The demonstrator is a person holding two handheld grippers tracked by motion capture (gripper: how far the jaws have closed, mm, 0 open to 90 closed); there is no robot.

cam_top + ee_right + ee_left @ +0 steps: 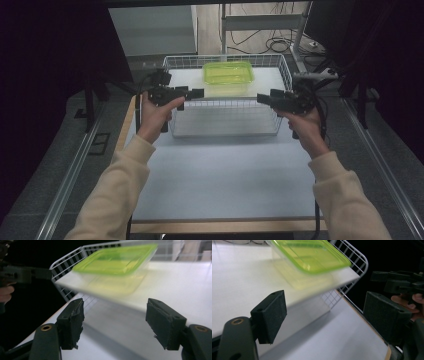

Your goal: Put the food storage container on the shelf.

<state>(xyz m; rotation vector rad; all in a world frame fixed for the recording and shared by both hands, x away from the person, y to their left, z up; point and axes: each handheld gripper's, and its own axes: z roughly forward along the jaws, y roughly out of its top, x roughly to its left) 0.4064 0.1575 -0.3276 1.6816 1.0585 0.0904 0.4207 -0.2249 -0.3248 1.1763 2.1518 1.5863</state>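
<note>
A lidded container [228, 76] with a bright green lid and a clear body is seen standing inside a white wire basket [280, 65], which is set toward the far edge of the table [225, 180]. The container is placed in the far half of the basket, close to its far wall and roughly midway between its left and right walls.

The left tool [199, 93] is held level at the basket's left wall, its tips pointed inward over the near part of the basket. The right tool [263, 98] is held the same way at the right wall, pointed back toward the left one. The container lies between the two tools and a little beyond them toward the far edge; it is touched by neither.

In the left gripper view the container [312, 255] is seen above and beyond the wide-spread jaws, with nothing between them, and the other tool [387, 281] is seen farther off at the right. In the right gripper view the container [117, 262], blurred, is likewise seen beyond the parted jaws, which are empty. Both tools are thus spread wide and nothing is held.
</note>
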